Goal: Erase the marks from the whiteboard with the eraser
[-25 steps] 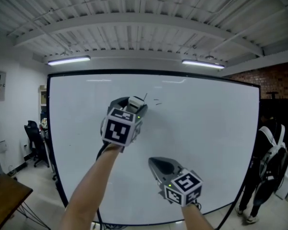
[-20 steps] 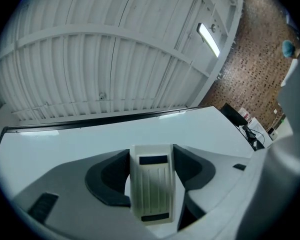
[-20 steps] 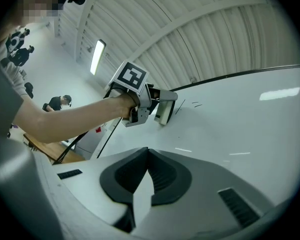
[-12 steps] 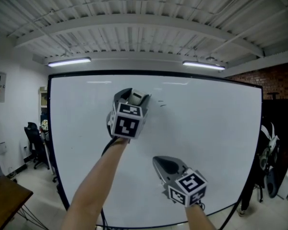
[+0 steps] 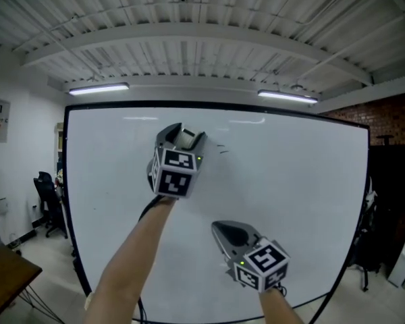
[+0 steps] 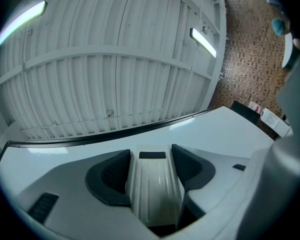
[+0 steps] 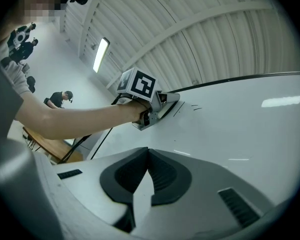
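The one eraser [image 6: 154,189] is being clamped by the left hand-held gripper [image 5: 185,133] at the upper part of the whiteboard [image 5: 290,181]. Its wiping face is being hidden, so contact cannot be told. The right hand-held gripper [image 5: 221,228], the second of two, is being held lower, jaws together and empty. Faint marks [image 5: 221,148] just right of the eraser are too small for counting.

My head camera faces forward at the wide white black-framed whiteboard [image 5: 304,194], with my left claw [image 5: 183,135] and right claw [image 5: 221,229] before it. My left claw's camera sits close to the board, tilting toward the ribbed white ceiling [image 6: 115,49]. My right claw's camera looks up across the same board.
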Demonstrator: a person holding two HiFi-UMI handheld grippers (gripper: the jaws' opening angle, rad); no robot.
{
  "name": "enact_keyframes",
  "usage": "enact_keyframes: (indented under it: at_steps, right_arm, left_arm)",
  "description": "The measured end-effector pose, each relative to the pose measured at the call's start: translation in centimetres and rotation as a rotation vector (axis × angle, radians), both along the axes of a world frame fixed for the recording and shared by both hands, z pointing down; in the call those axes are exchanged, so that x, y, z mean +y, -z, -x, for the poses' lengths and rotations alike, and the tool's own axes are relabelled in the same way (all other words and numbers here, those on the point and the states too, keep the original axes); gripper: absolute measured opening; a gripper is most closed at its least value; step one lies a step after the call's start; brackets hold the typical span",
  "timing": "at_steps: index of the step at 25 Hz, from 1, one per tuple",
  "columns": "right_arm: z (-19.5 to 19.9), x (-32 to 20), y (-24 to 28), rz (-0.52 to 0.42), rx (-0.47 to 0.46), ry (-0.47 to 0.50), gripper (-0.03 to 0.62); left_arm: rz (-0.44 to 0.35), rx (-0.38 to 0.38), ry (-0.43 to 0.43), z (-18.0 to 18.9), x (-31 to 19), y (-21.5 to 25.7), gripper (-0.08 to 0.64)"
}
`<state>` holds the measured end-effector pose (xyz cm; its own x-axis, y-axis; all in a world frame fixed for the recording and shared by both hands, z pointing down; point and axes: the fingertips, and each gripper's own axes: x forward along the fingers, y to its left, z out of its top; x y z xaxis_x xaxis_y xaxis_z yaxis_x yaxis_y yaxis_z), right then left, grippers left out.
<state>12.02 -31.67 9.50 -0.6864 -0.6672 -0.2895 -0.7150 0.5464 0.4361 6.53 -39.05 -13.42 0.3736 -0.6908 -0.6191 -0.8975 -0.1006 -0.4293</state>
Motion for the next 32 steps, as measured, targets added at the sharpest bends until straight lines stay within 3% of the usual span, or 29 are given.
enact_keyframes:
  at_steps: [5,17,32]
  right_arm:
    - [-1.8,0.0,-0.3,0.011,0.018,0.011,-0.005]
    - [-3.7,-0.2,-0.6,0.01,0.031,0.016,-0.003]
    - [-9.4,1.0,-1.7,0.017,0.019,-0.059,-0.003]
  left_arm:
    - [-0.009,0.009,0.043,-0.1,0.1,0.0,0.259]
    - [0.0,-0.001,0.057,-2.3,-0.3,0.0,0.258]
    - [-0.012,-0.052,0.036,-9.6,0.0,-1.8,0.259]
